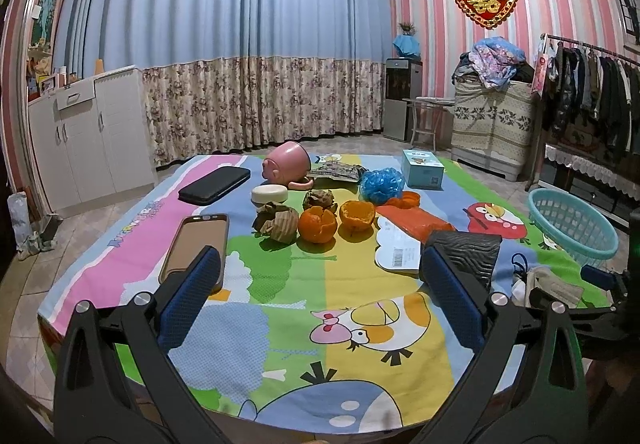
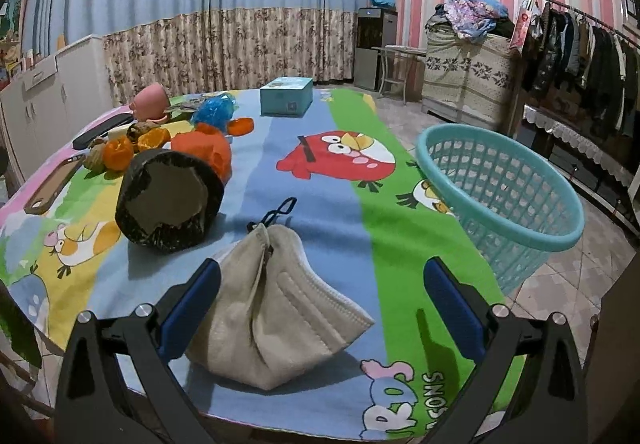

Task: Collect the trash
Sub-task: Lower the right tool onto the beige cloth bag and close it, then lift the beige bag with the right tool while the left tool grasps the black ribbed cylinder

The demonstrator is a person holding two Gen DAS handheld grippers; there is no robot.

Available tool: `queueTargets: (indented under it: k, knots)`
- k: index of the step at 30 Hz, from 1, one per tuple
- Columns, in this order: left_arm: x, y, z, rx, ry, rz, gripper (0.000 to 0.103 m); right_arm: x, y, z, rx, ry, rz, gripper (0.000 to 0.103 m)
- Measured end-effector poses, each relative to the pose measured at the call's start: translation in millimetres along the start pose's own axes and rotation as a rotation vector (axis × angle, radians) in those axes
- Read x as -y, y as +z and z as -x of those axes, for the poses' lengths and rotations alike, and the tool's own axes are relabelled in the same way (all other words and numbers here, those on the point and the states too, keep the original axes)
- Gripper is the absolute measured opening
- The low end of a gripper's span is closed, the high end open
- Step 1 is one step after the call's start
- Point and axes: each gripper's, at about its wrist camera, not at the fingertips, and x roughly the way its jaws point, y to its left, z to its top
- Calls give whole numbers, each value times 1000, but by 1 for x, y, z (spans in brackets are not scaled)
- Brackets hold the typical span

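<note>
While both tools hover above the worktop with its cartoon-bird cloth, neither grips anything. The left gripper has its jaws spread wide over bare cloth; in its view, a brown-backed phone lies at 10 o'clock just past the left fingertip, and at 12 o'clock sit two crumpled brown paper balls, a peeled orange skin shaped like a cup and an empty orange half-shell. A black textured cylinder lies at 2 o'clock, just beyond the right fingertip.

The right gripper also stands wide open, its jaws on either side of a crumpled beige face mask (black ear loop trailing toward 12 o'clock) that rests on the cloth, nearer the left finger; contact is unclear. In this view the round turquoise plastic lattice basket sits at 2 o'clock, tilted over the worktop's edge, and the black cylinder lies at 10 o'clock.
</note>
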Motion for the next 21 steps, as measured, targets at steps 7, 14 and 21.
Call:
queueTargets:
  k: [7, 14, 21]
  knots:
    - [0, -1, 0, 0, -5, -2, 98, -2, -2, -6, -35, 43, 9, 85]
    - [2, -1, 0, -1, -13, -4, 98, -6, -4, -10, -70, 114, 16, 58]
    - [6, 0, 1, -17, -31, -9, 98, -12, -5, -9, -79, 178, 25, 33]
